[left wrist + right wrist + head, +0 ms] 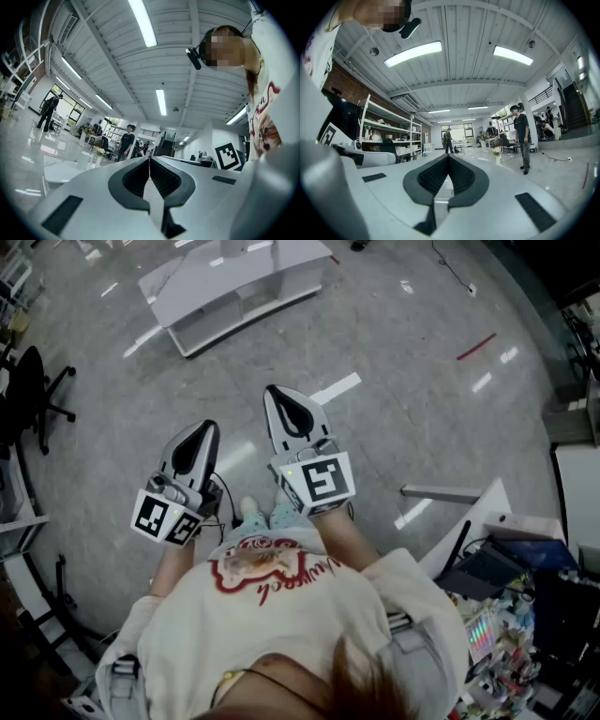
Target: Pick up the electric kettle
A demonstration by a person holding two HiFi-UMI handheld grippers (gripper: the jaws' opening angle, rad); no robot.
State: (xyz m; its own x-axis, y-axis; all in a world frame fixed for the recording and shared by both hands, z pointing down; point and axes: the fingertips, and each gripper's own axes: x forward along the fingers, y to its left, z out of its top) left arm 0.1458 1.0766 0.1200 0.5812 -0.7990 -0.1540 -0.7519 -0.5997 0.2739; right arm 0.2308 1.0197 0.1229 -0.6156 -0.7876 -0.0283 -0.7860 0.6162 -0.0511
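Glossy grey floor (422, 427) below, ceiling lights glinting off it. A low white bench (187, 282) stands on it up top, with a black office chair (33, 390) at left. A thin red strip (476, 347), maybe tape, lies at right.

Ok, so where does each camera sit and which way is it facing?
Head view: on the person's head, facing steeply down at the floor; shows left gripper, right gripper, shirt.
Left gripper view: on that gripper, facing out along shut jaws across the floor; shirt at right.
Right gripper view: likewise; shirt at left.
Shared: all three show the shirt.
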